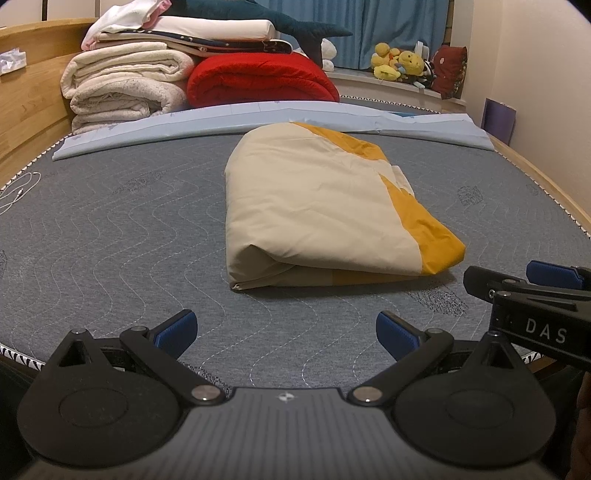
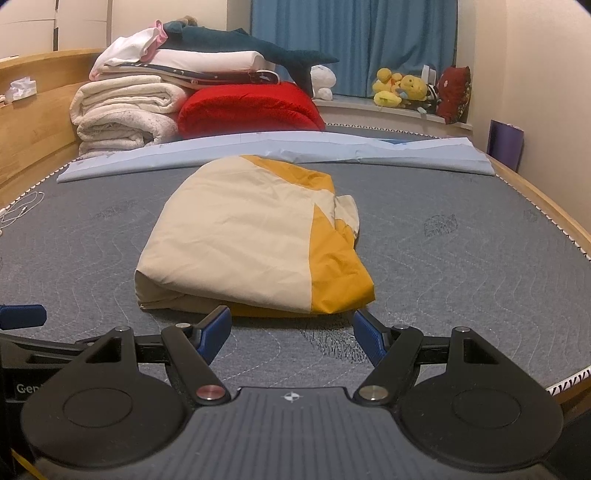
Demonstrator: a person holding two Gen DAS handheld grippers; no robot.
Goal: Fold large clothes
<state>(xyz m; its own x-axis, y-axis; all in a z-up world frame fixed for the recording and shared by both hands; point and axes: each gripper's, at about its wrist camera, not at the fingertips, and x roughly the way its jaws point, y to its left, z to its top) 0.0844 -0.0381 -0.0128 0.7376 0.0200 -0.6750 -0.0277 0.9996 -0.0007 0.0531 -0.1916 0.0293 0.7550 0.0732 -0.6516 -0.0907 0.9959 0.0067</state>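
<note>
A beige and mustard-yellow garment (image 1: 325, 206) lies folded into a thick bundle in the middle of the grey quilted mattress (image 1: 110, 236); it also shows in the right wrist view (image 2: 251, 236). My left gripper (image 1: 286, 332) is open and empty, held above the mattress short of the bundle's near edge. My right gripper (image 2: 291, 332) is open and empty, its tips close to the bundle's near edge. The right gripper also shows at the right edge of the left wrist view (image 1: 535, 291).
Folded white blankets (image 1: 125, 88), a red blanket (image 1: 258, 79) and a dark plush shark (image 1: 258, 14) are stacked at the far end. A light blue sheet (image 1: 258, 118) lies across the bed. Plush toys (image 1: 402, 62) sit by the curtain. A white cable (image 1: 18, 192) lies at left.
</note>
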